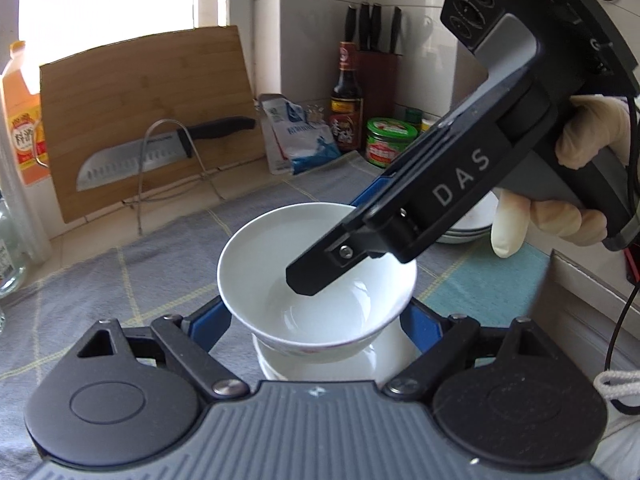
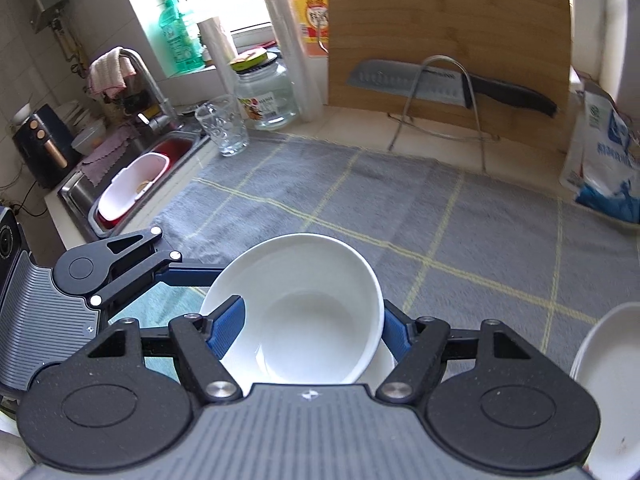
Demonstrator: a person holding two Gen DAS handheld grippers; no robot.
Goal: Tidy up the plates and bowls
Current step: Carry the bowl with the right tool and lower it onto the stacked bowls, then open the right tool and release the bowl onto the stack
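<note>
A white bowl sits tilted on top of another white dish on the grey checked cloth. My right gripper is shut on the white bowl's rim, one finger inside it and one outside; in its own view the bowl fills the space between the blue pads. My left gripper is open, its blue fingers standing on either side of the bowl's base; it also shows in the right wrist view. A stack of white plates lies behind the right gripper and shows at the right edge.
A bamboo cutting board with a knife on a wire rack leans at the back. A glass, a jar, film rolls and a sink are at the left. Sauce bottle, green jar, a bag and a knife block stand in the corner.
</note>
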